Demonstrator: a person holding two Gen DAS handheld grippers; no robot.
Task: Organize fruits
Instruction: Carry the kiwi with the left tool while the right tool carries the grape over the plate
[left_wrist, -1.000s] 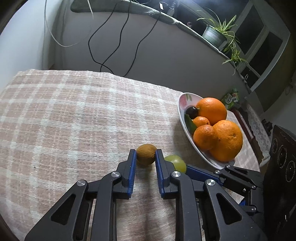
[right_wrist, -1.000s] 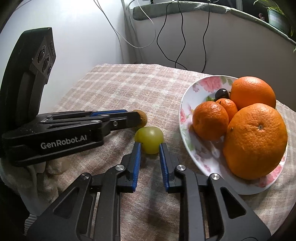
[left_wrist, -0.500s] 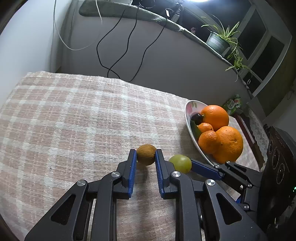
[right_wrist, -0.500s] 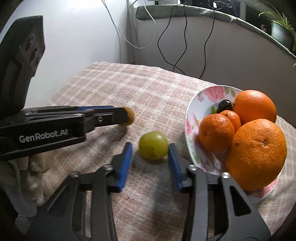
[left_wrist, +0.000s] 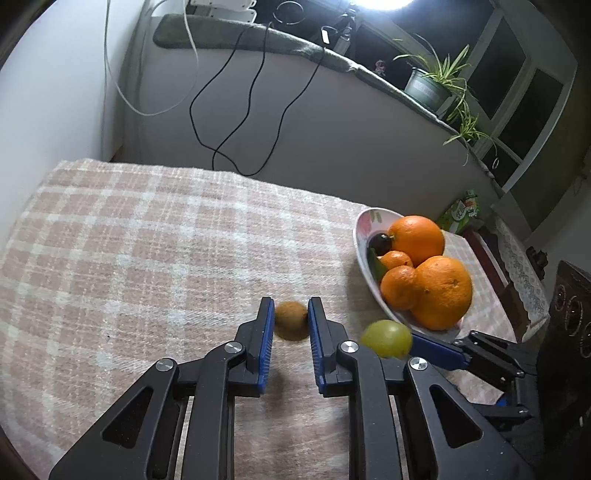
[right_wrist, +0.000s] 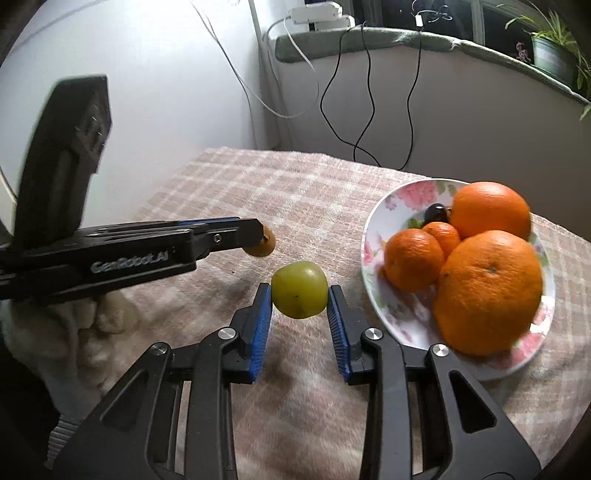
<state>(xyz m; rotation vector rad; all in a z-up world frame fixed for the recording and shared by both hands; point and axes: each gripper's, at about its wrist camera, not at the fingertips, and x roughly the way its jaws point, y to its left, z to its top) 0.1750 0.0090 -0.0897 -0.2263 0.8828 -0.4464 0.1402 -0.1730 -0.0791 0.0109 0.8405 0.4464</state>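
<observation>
My left gripper (left_wrist: 291, 320) is shut on a small brown kiwi (left_wrist: 291, 319) and holds it just above the plaid cloth. My right gripper (right_wrist: 300, 300) is shut on a green round fruit (right_wrist: 299, 290), lifted off the cloth, left of the plate. The green fruit also shows in the left wrist view (left_wrist: 386, 338), and the kiwi in the right wrist view (right_wrist: 263, 243). A floral white plate (right_wrist: 384, 206) at the right holds several oranges (right_wrist: 487, 291) and a dark fruit (right_wrist: 436, 212).
The pink plaid cloth (left_wrist: 129, 251) covers the table. A grey wall with black cables (left_wrist: 236, 107) stands behind the far edge. Potted plants (left_wrist: 432, 86) sit on the ledge. The left gripper's body (right_wrist: 110, 254) lies left of the green fruit.
My right gripper opened half a second ago, then closed on the green fruit and raised it off the cloth. My left gripper kept the kiwi and rose slightly.
</observation>
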